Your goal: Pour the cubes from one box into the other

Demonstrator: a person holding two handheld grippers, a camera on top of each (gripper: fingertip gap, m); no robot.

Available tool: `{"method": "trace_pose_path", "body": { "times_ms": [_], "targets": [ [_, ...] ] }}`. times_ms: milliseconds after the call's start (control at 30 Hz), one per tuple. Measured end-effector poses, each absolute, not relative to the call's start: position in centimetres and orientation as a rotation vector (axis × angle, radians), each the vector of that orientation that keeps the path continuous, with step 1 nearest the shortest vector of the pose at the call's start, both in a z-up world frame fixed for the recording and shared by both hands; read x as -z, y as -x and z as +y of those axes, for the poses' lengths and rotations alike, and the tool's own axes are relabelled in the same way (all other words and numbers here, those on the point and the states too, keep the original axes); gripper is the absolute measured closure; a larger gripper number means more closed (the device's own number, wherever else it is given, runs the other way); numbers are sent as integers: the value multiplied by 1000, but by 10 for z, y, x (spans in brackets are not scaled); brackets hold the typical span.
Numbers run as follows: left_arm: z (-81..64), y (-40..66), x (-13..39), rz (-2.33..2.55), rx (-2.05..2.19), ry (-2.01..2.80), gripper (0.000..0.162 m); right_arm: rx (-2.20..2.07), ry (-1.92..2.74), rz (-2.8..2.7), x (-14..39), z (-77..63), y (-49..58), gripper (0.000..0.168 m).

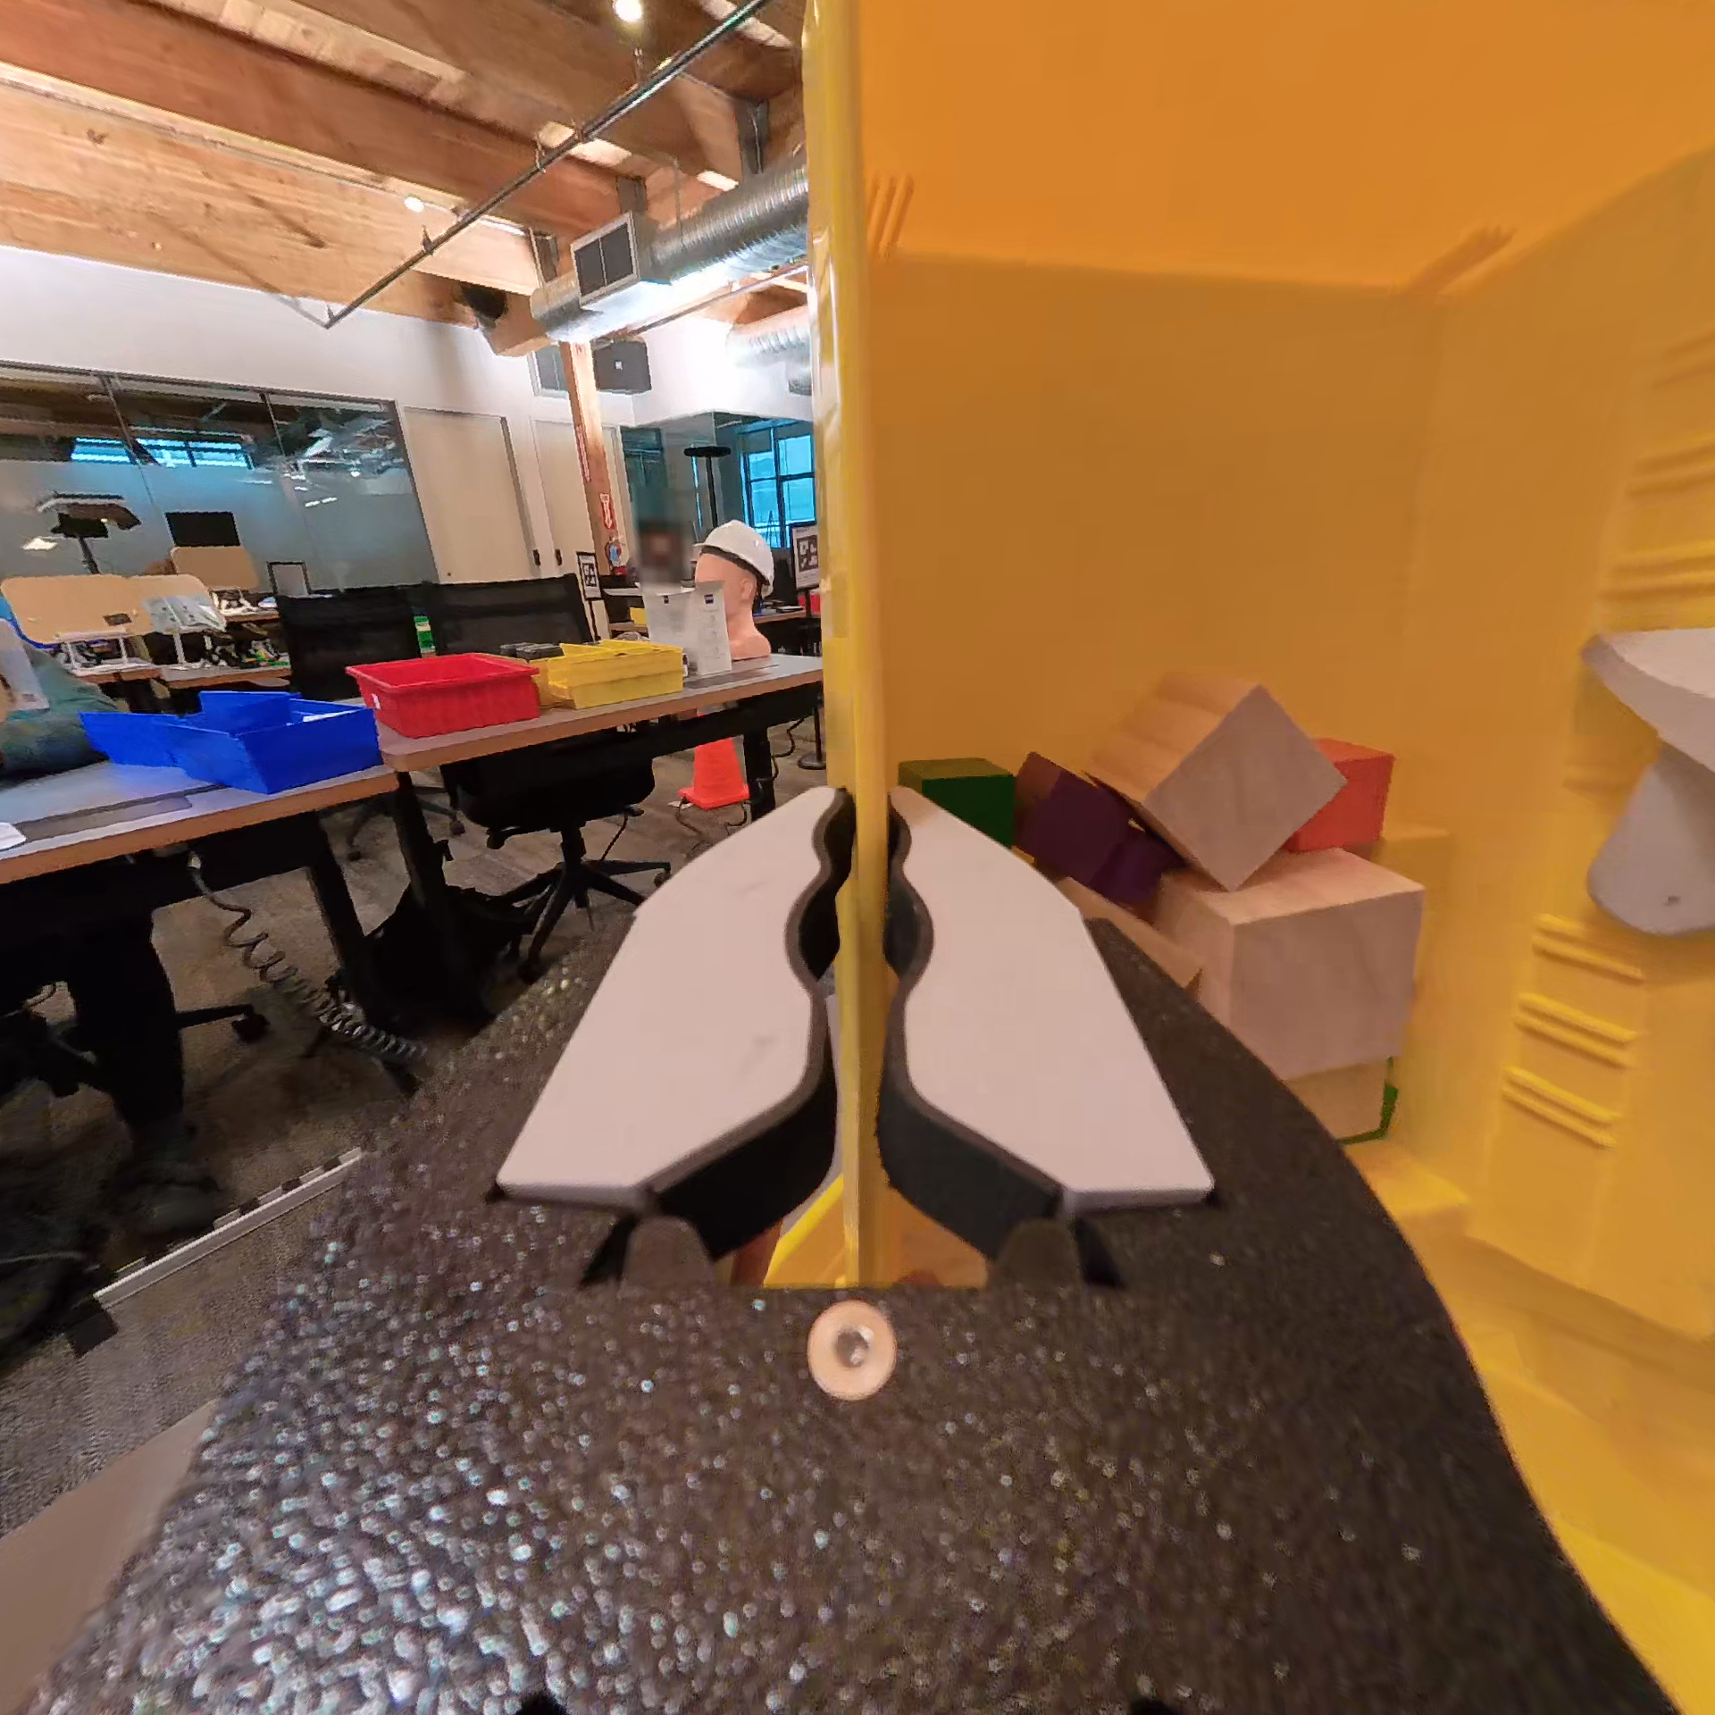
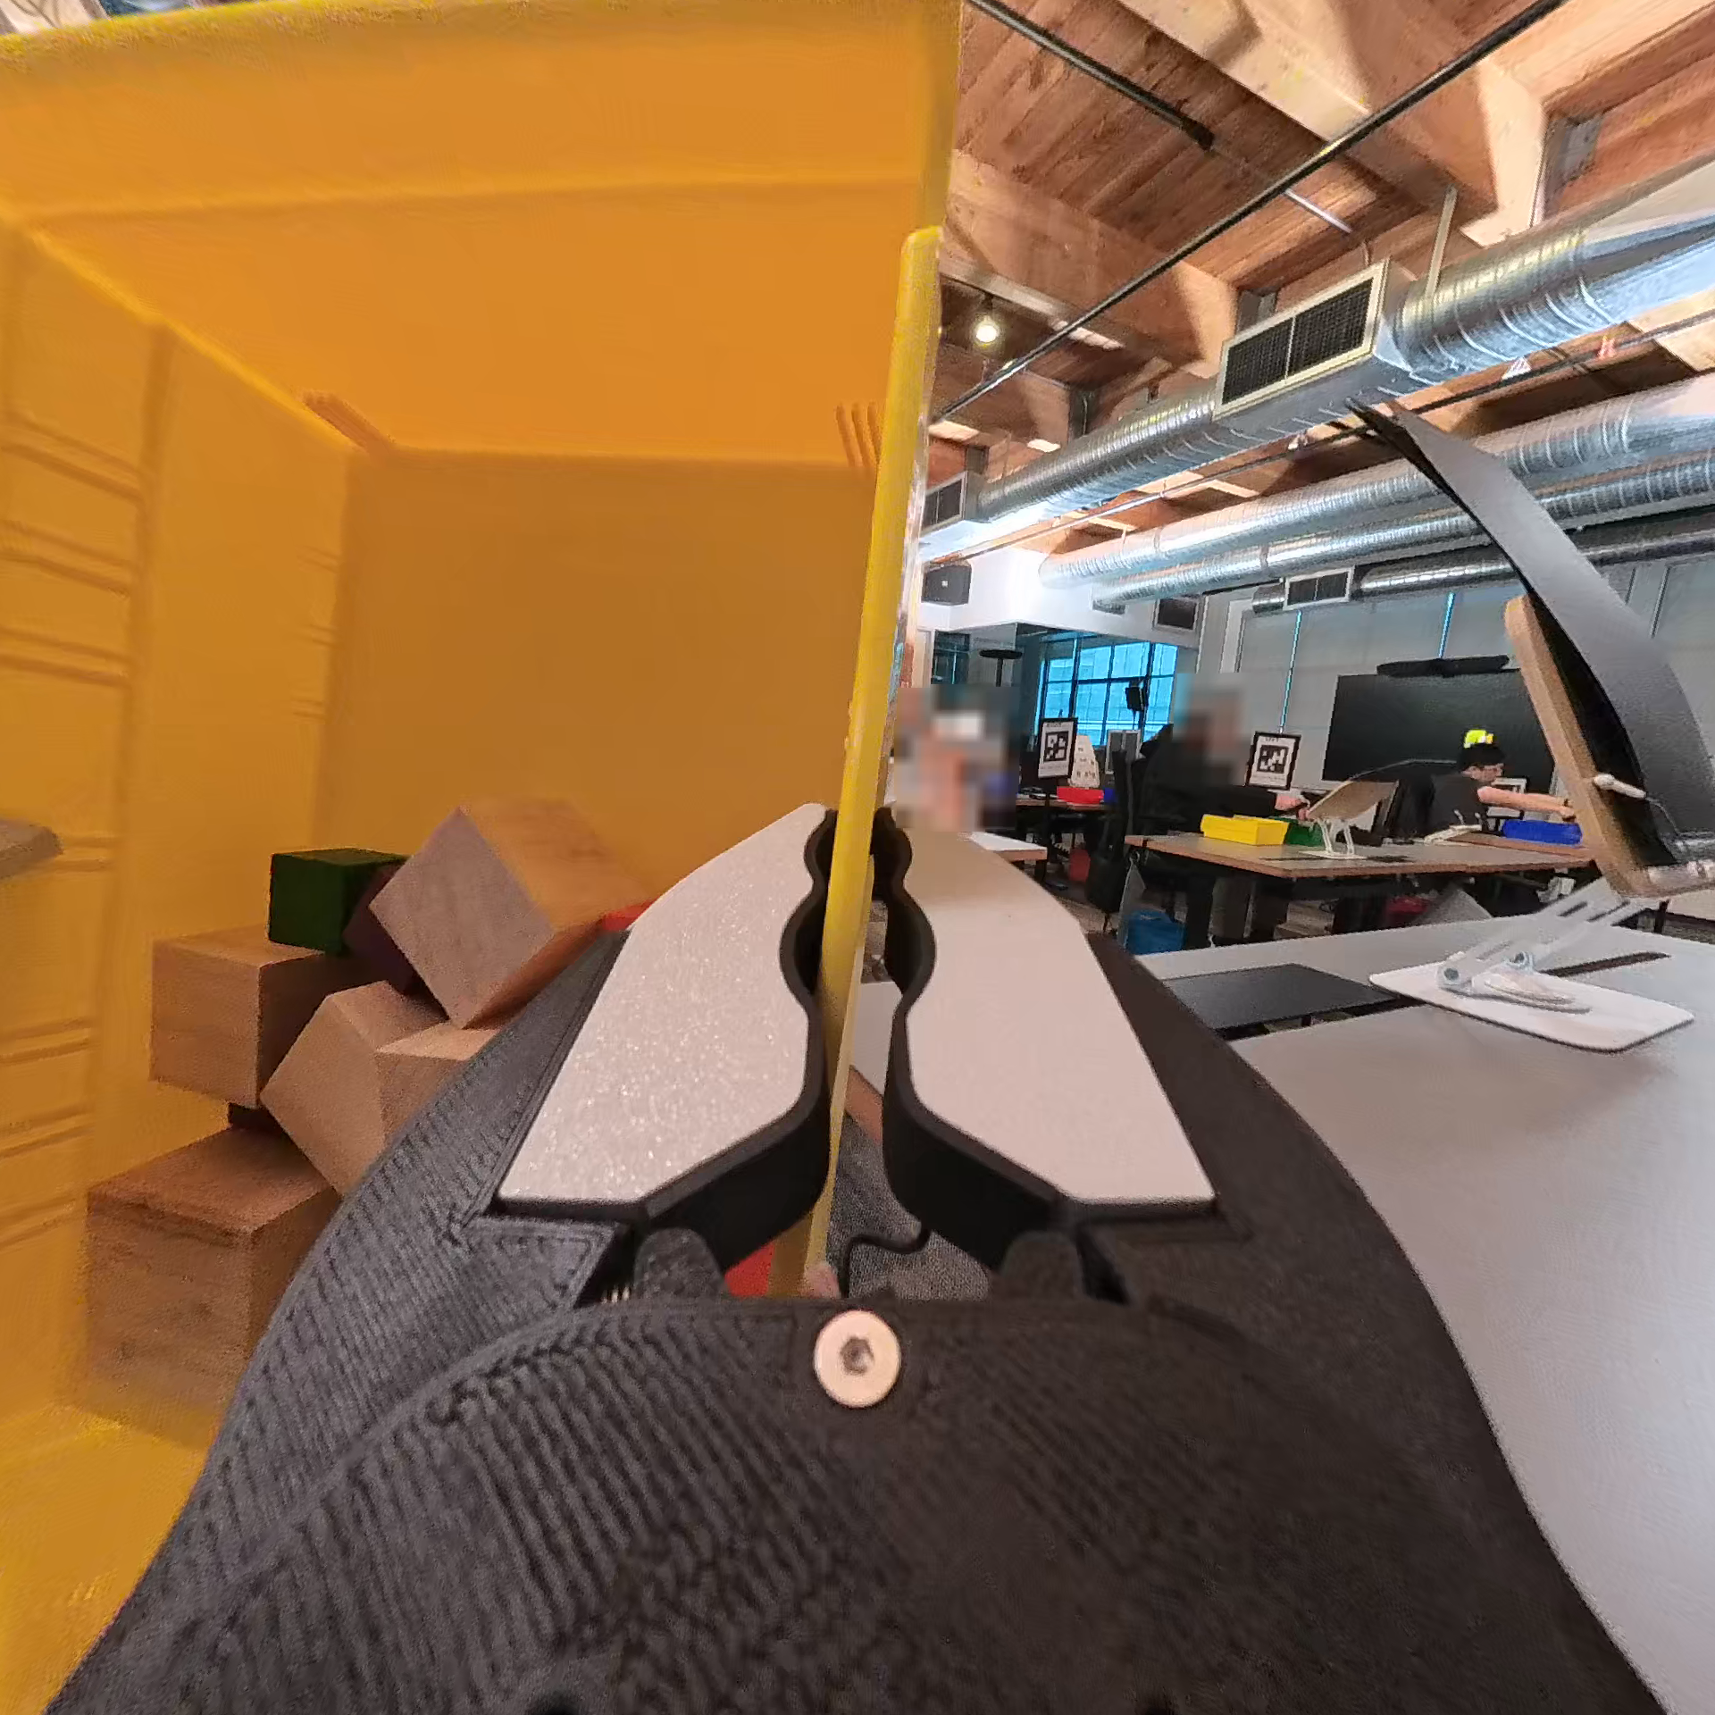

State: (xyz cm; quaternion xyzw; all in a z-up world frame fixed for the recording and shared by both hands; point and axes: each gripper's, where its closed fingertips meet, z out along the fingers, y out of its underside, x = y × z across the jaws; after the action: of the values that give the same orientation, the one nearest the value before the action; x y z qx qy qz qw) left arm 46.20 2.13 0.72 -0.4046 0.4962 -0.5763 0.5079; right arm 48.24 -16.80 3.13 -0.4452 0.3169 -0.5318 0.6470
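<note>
A yellow box (image 1: 1160, 464) is held tipped on its side between both grippers. My left gripper (image 1: 868, 817) is shut on the box's left wall, seen edge-on. My right gripper (image 2: 858, 831) is shut on the opposite wall (image 2: 891, 557). Inside the box lie several cubes: plain wooden ones (image 1: 1216, 775), a purple one (image 1: 1086, 826), a green one (image 1: 965, 793) and a red one (image 1: 1355, 793). The same pile shows in the right wrist view, with wooden cubes (image 2: 473, 914) and the green cube (image 2: 320, 896). The right gripper's fingers (image 1: 1652, 835) show inside the box at the right edge. The second box is not identifiable.
Grey tabletop (image 2: 1485, 1206) lies to my right with a white stand (image 2: 1531, 1002) holding a wooden board (image 2: 1578, 761). Farther desks carry blue (image 1: 251, 738), red (image 1: 450, 691) and yellow trays (image 1: 617, 673). Office chairs (image 1: 557, 789), an orange cone (image 1: 715, 775) and seated people (image 2: 1476, 789) are behind.
</note>
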Motion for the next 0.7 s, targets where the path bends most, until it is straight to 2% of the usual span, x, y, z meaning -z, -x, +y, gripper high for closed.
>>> {"method": "trace_pose_path", "body": {
  "times_ms": [500,700],
  "targets": [
    [23,-460,-11,1105,1458,998,158,1201,974,701,-34,-165,-487,161],
    [25,-458,-23,1082,1480,946,158,1216,946,650,-50,-162,-486,161]
  ]
}}
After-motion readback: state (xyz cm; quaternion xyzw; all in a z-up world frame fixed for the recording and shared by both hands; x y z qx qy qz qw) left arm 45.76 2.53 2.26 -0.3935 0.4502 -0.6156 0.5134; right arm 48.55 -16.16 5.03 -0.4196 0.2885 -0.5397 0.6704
